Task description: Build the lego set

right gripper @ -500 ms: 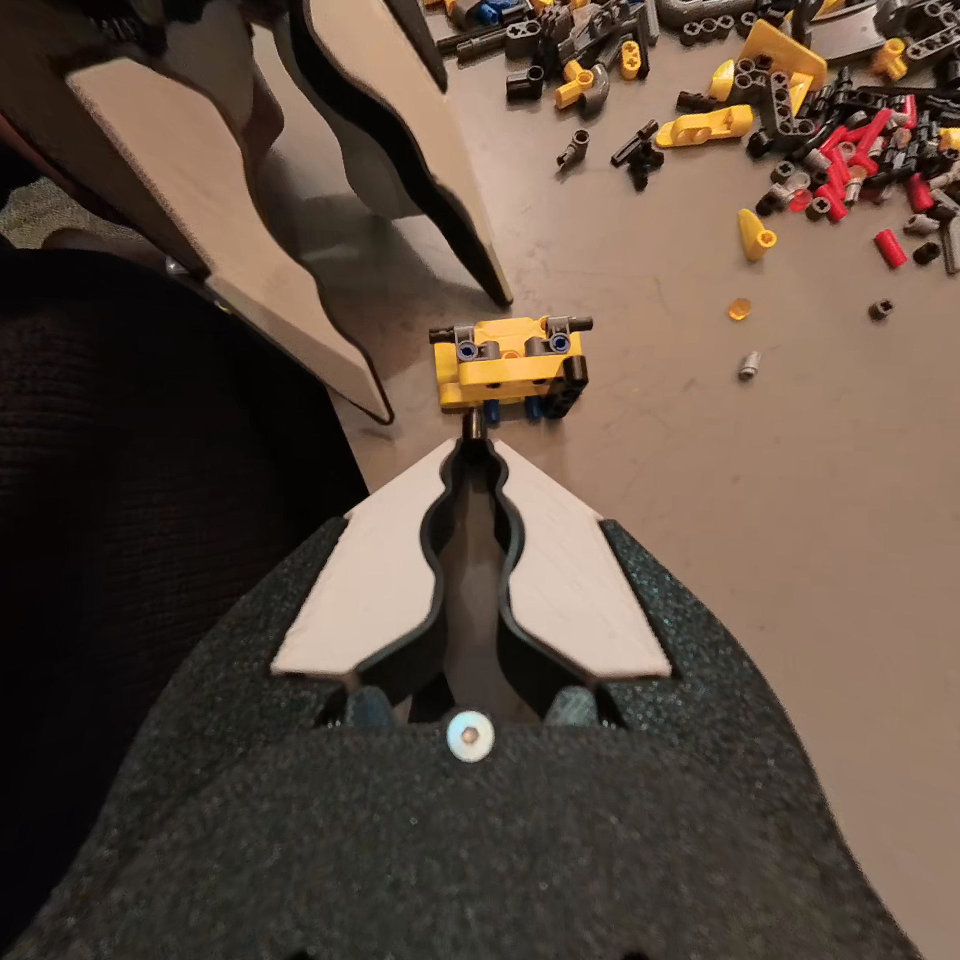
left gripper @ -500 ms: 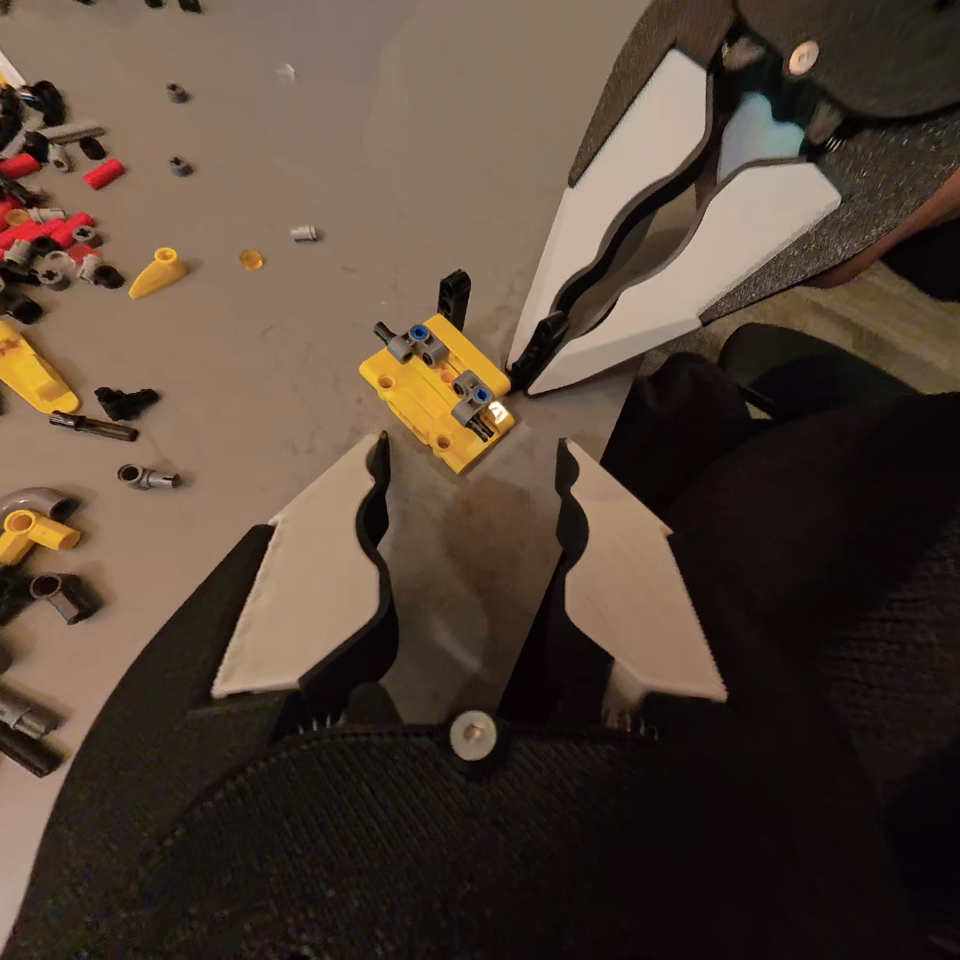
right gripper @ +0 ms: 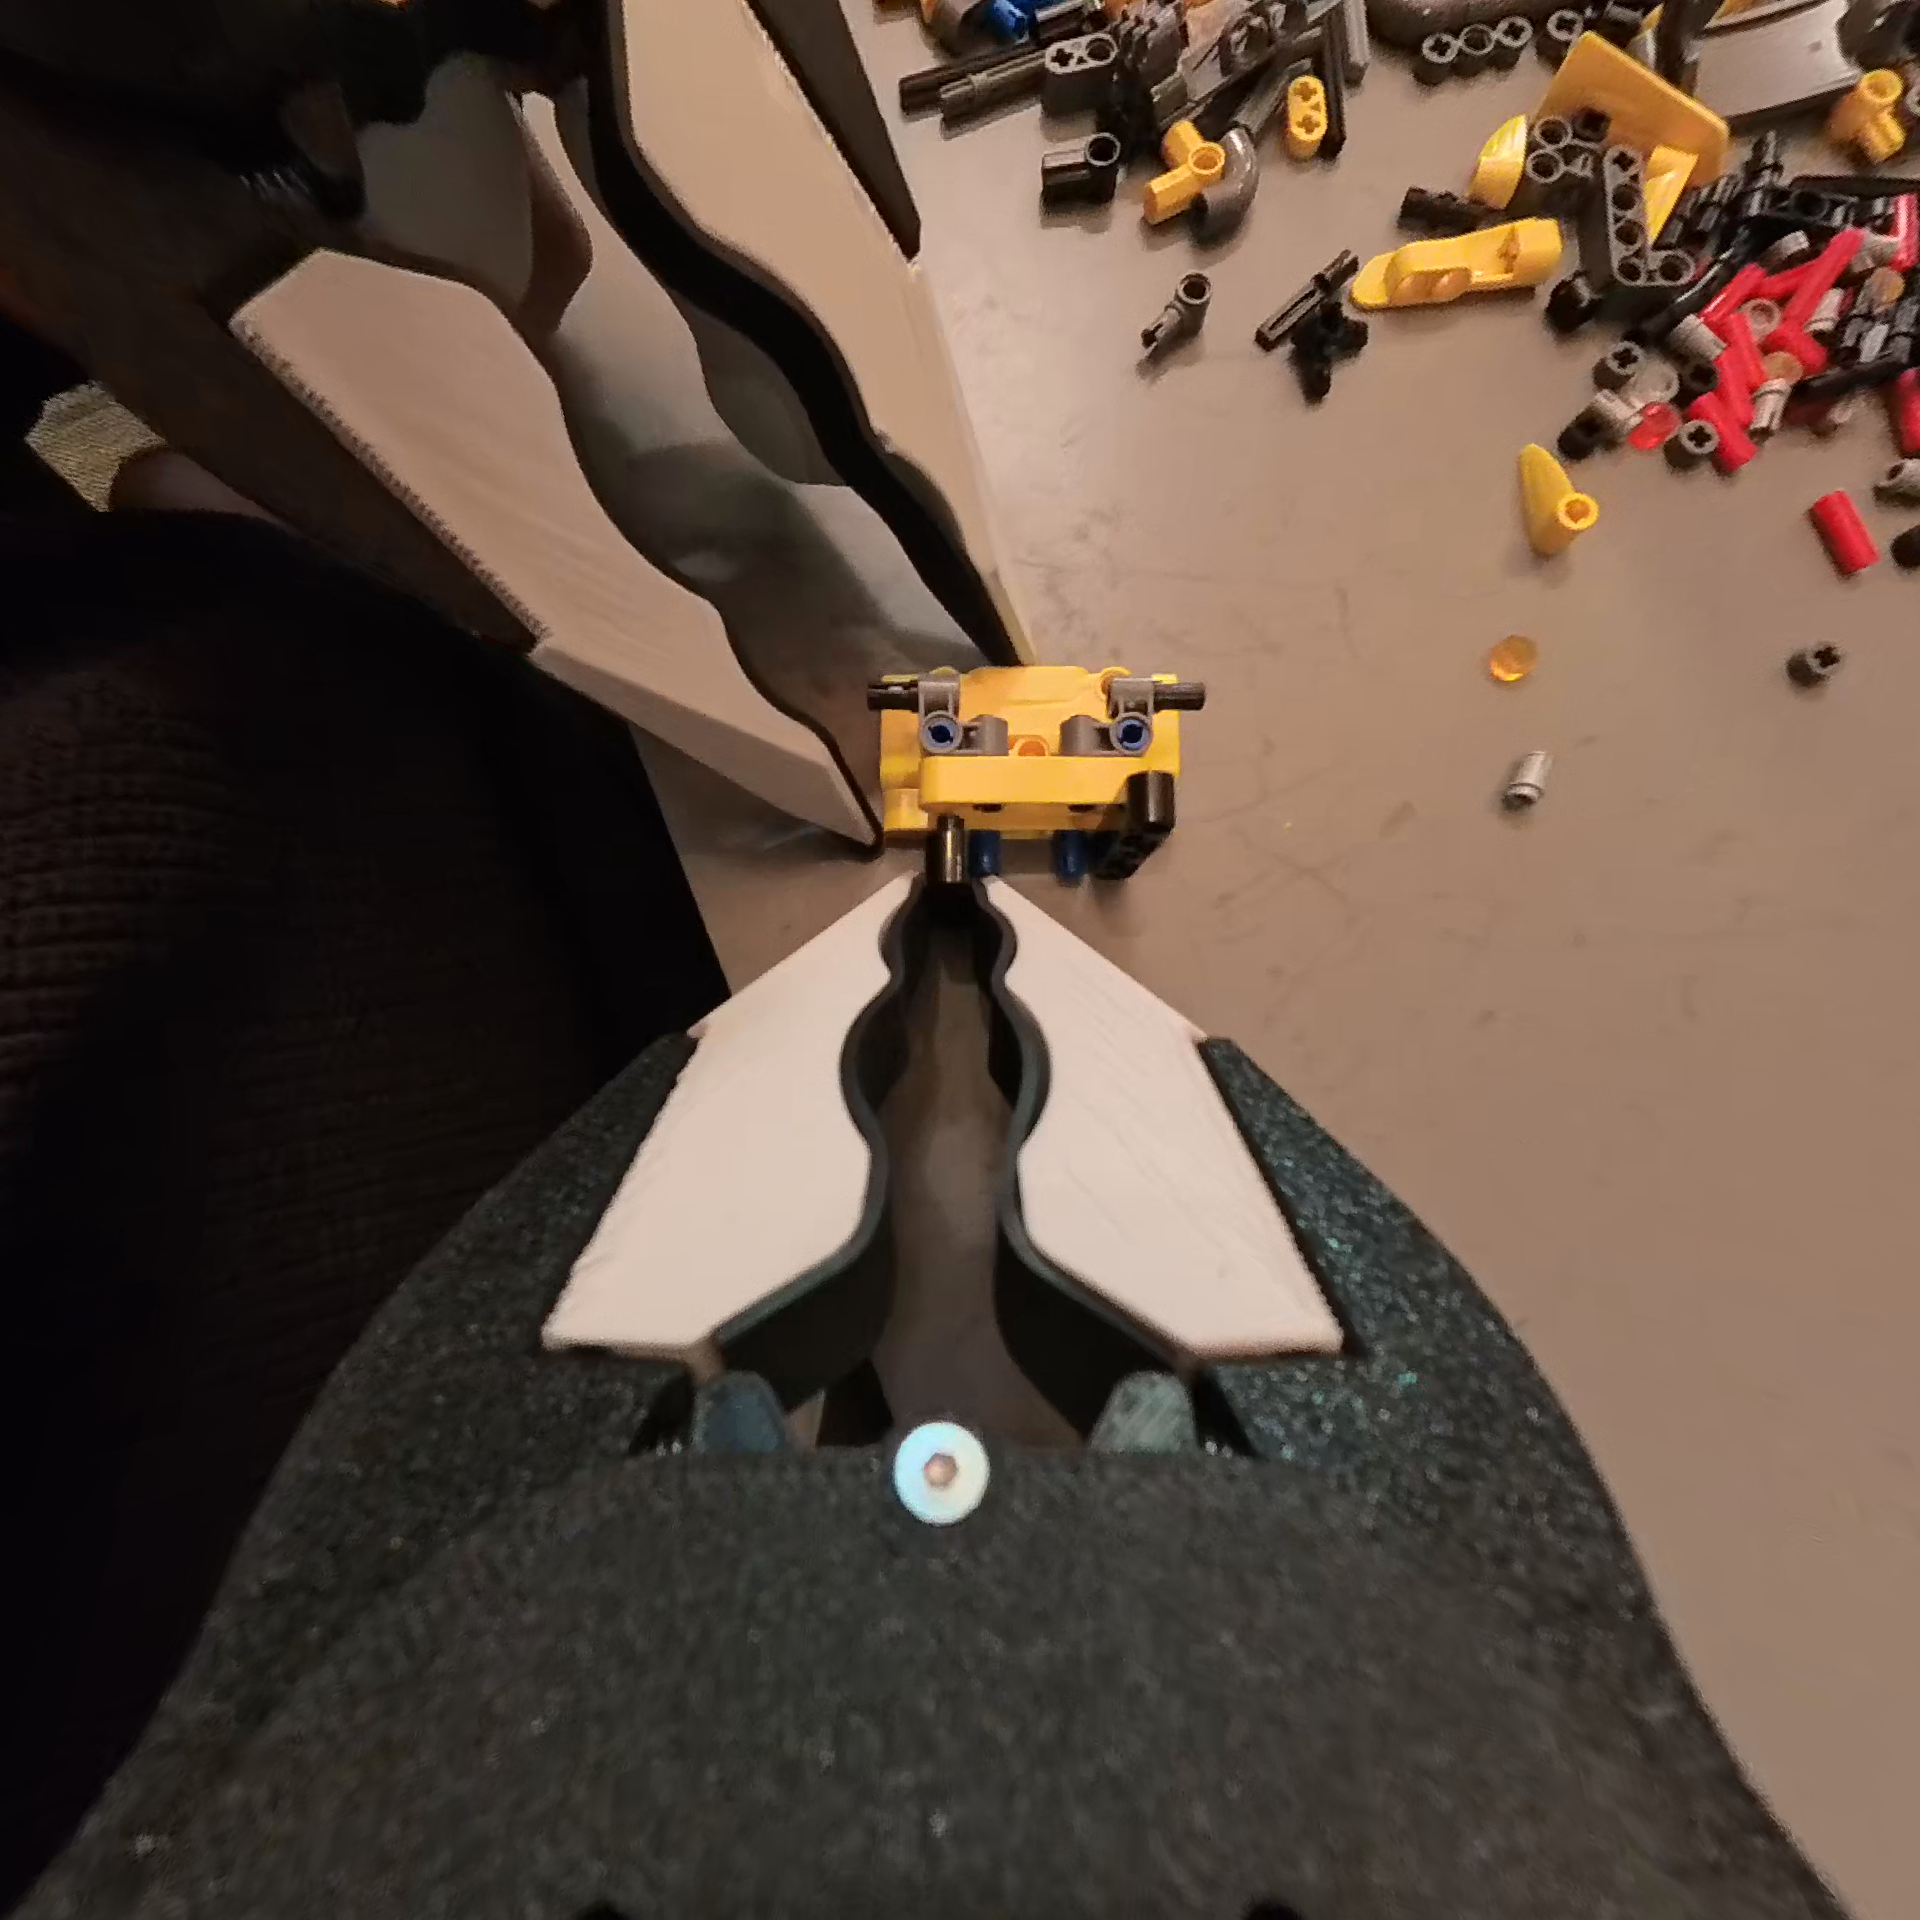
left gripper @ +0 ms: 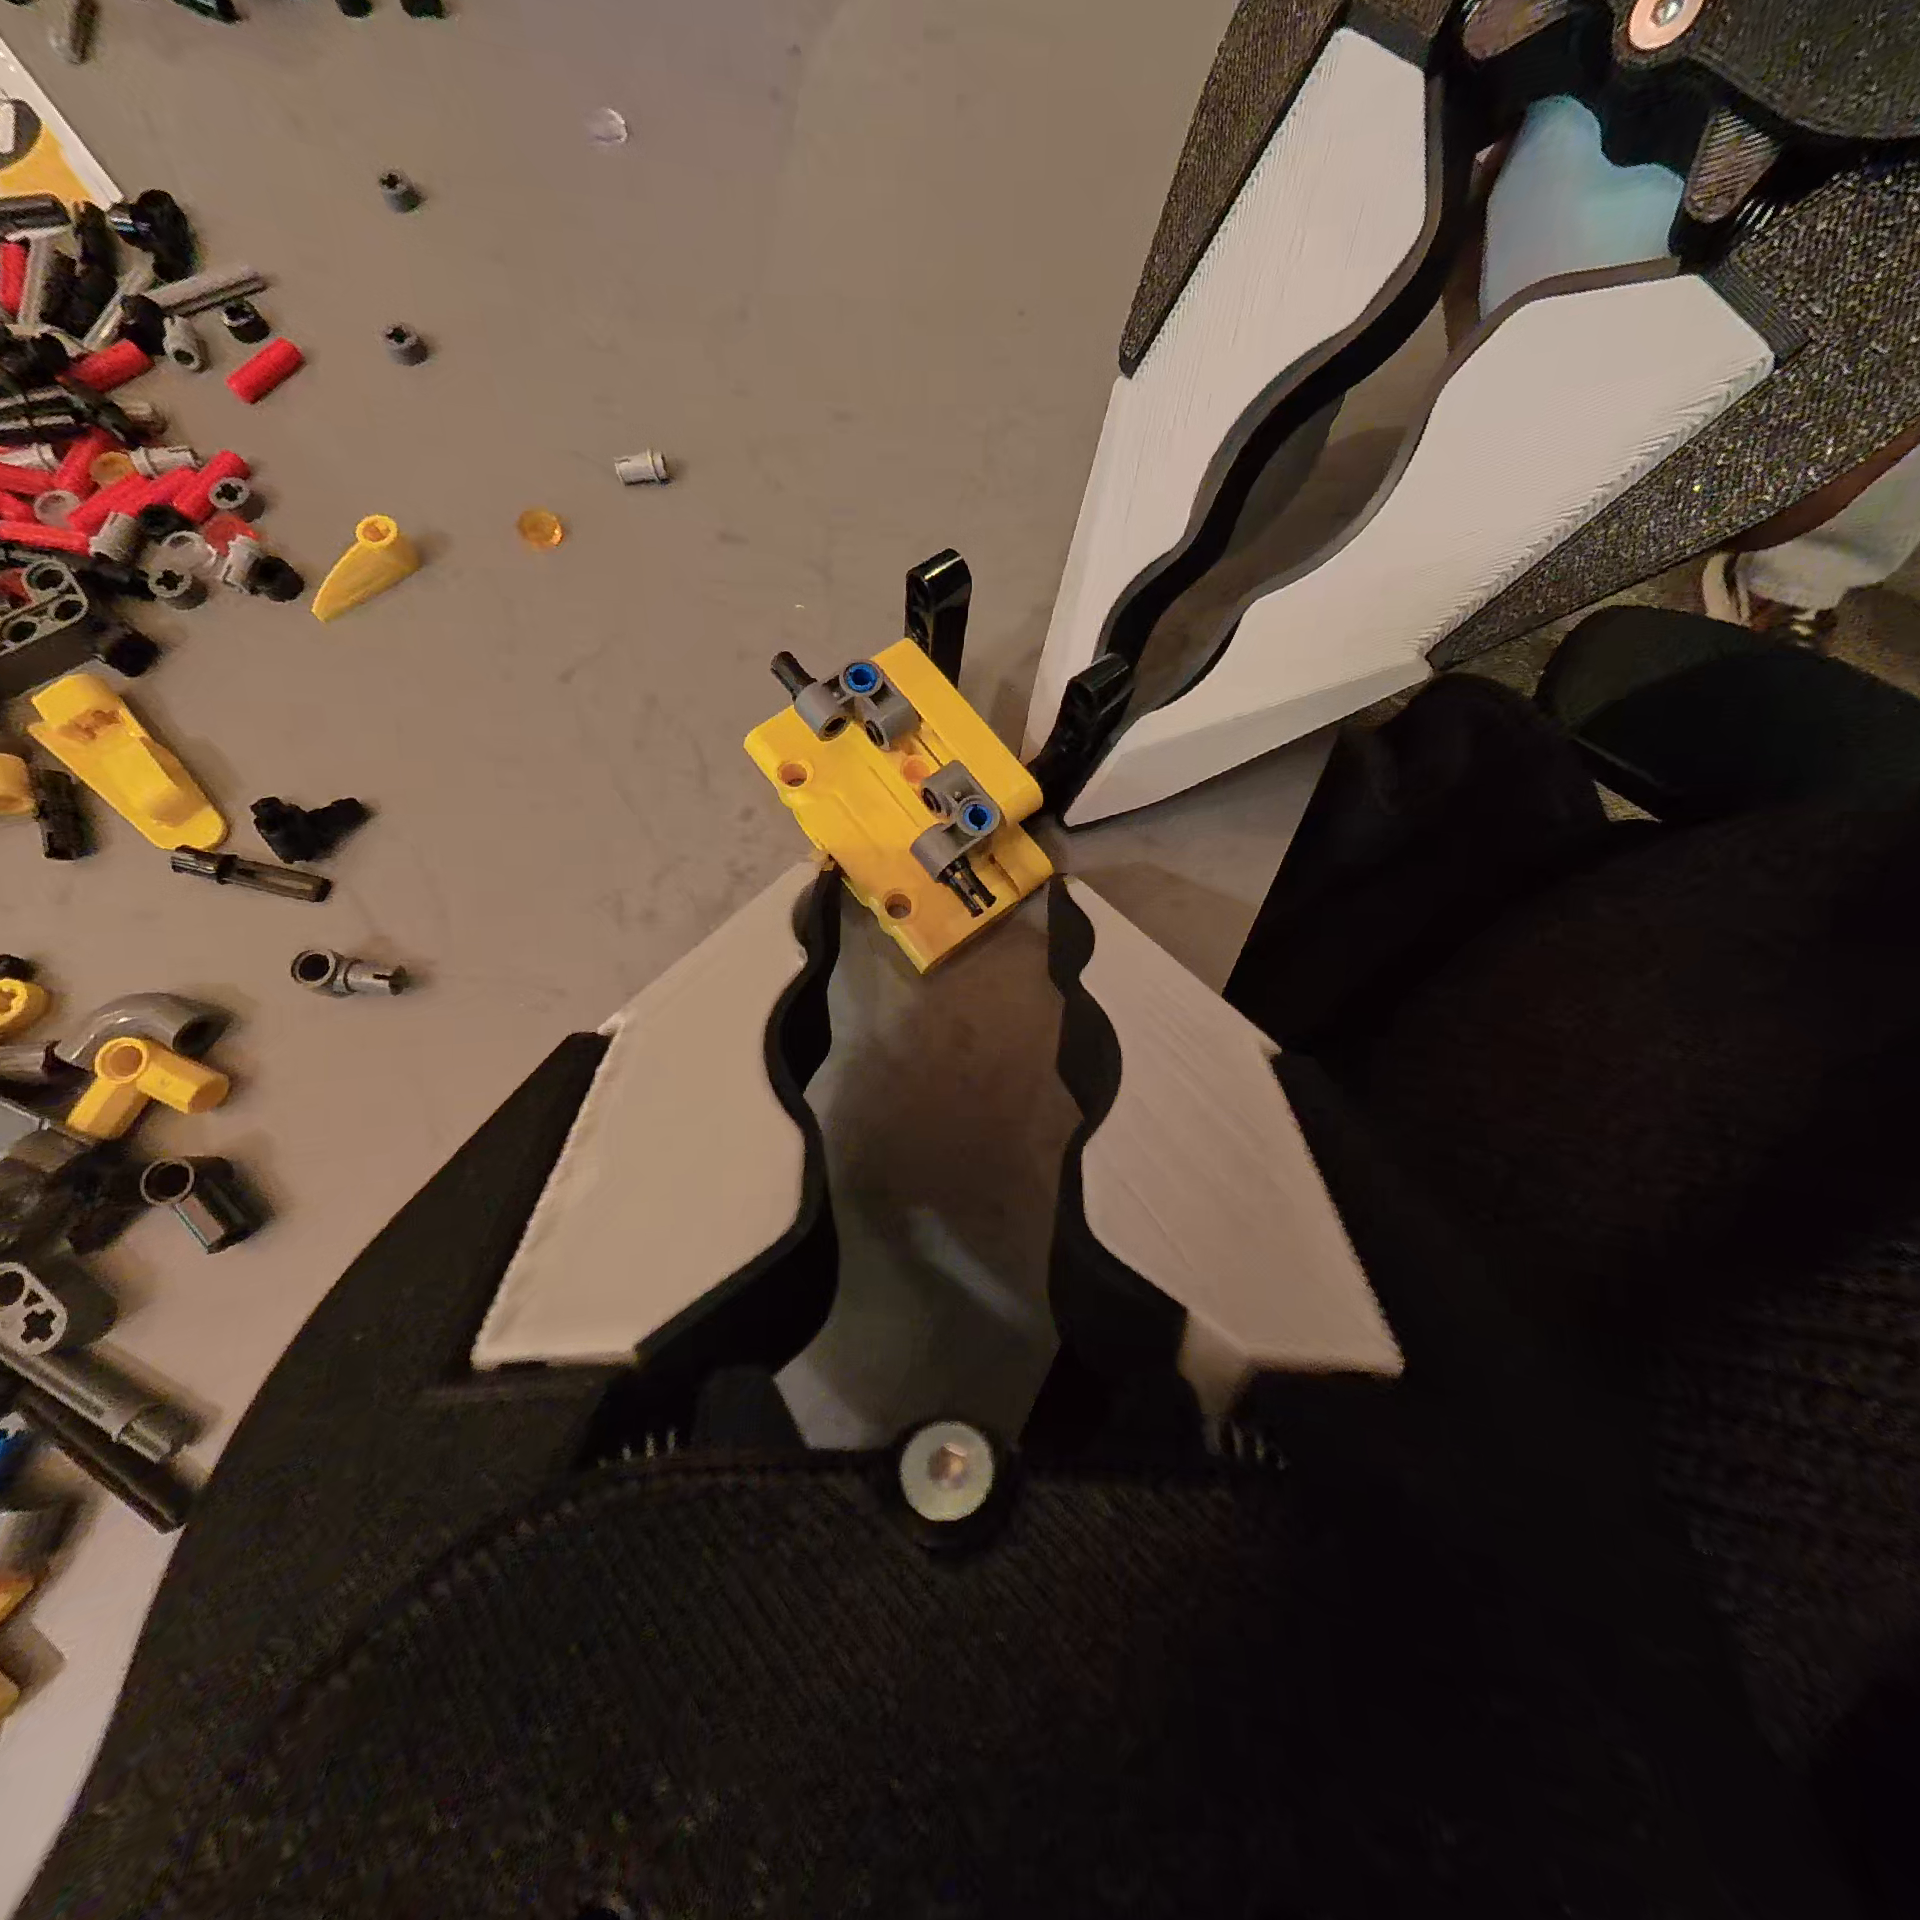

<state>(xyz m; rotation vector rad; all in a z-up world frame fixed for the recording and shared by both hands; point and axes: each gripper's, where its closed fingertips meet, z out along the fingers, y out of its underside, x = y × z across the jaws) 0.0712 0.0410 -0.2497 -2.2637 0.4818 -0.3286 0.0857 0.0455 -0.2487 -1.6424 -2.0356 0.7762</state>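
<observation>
I see loose bricks [left gripper: 114,499] piled far left on the grey table [left gripper: 831,260], w/ a yellow cone piece [left gripper: 366,566] and an orange stud [left gripper: 540,528] lying apart from the pile. My left gripper [left gripper: 935,894] has its jaws apart, tips on either side of the near end of the yellow block assembly [left gripper: 894,810], which sits on the table near its right edge. To the right, my right gripper [right gripper: 948,885] is clamped on a black pin [right gripper: 948,847] at the assembly's edge. Dark knit fabric [left gripper: 1558,1143] fills the right side.
</observation>
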